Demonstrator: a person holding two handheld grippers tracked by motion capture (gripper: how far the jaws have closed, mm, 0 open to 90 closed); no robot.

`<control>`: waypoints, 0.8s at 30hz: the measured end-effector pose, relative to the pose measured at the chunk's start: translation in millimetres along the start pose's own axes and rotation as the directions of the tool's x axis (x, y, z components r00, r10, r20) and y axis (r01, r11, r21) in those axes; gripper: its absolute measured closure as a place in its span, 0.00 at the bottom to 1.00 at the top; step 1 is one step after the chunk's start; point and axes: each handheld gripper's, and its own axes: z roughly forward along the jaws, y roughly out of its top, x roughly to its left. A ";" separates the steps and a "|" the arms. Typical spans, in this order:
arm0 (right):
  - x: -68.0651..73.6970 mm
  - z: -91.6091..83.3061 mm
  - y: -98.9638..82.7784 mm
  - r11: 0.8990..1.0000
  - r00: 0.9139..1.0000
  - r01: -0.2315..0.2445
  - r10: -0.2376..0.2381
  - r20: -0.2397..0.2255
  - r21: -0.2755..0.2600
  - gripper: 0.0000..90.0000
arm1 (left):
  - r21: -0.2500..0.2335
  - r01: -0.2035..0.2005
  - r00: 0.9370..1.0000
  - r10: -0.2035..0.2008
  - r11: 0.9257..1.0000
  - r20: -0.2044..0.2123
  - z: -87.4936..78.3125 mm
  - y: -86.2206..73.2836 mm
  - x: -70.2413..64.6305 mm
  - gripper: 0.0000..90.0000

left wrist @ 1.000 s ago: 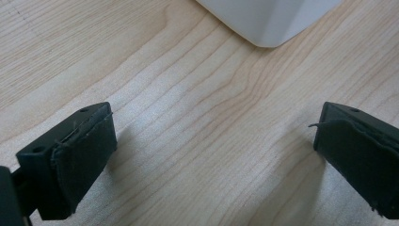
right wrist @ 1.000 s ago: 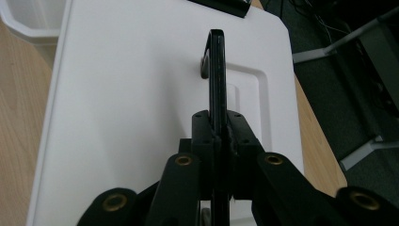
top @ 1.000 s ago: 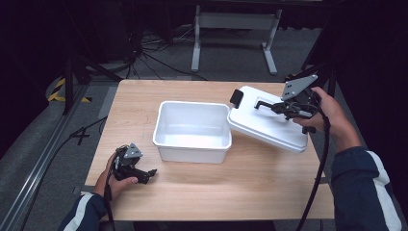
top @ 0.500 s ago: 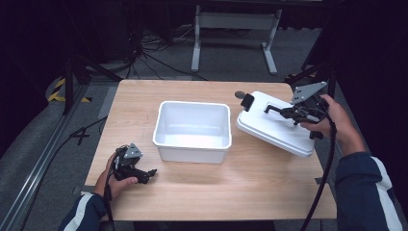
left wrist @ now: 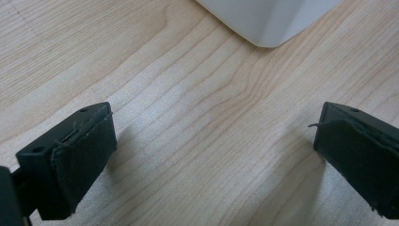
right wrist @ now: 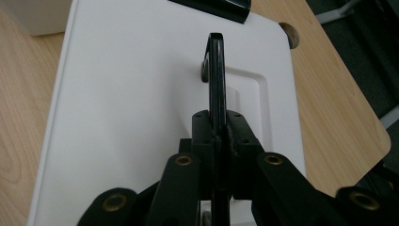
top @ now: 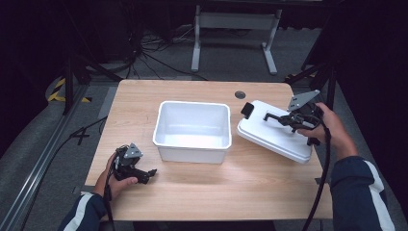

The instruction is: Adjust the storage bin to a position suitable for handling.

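A white bin (top: 192, 130) stands open at the table's middle; its corner (left wrist: 268, 21) shows in the left gripper view. Right of it lies the white lid (top: 274, 134), tilted, with a black latch (top: 247, 110) at its far-left edge. My right gripper (top: 284, 119) is shut on the lid's thin black handle (right wrist: 216, 70), which stands upright between the jaws above the lid (right wrist: 131, 103). My left gripper (top: 150, 172) rests on the table's near-left part, jaws wide apart with bare wood between its pads (left wrist: 80, 155).
A wooden table (top: 211, 192) carries everything; a round cable hole (top: 239, 95) sits near its far edge. Dark floor with cables and a metal stand (top: 231, 29) lies beyond. The lid's right end overhangs near the table's right edge.
The right gripper has carried the lid rightward and downward, away from the bin, toward the table's right side. The left gripper has stayed put.
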 end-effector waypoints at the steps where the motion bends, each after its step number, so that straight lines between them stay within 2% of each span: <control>1: -0.2 1.6 -1.0 1.000 1.000 -0.001 0.001 -0.004 0.000 0.94 | 0.000 0.000 1.000 0.000 1.000 0.000 0.0 0.0 0.0 0.00; 18: 3.9 31.1 -12.0 0.999 0.999 -0.027 0.028 -0.041 0.032 0.94 | 0.000 0.000 1.000 0.000 1.000 0.000 0.0 0.0 0.0 0.00; 19: 4.1 32.4 -12.5 0.999 0.998 -0.034 0.036 -0.055 0.034 0.94 | 0.000 0.000 1.000 0.000 1.000 0.000 0.0 0.0 0.0 0.00; 24: 5.4 40.9 -14.5 0.999 0.998 -0.035 0.037 -0.056 0.041 0.94 | 0.000 0.001 1.000 -0.001 1.000 0.000 0.1 0.0 -0.1 0.00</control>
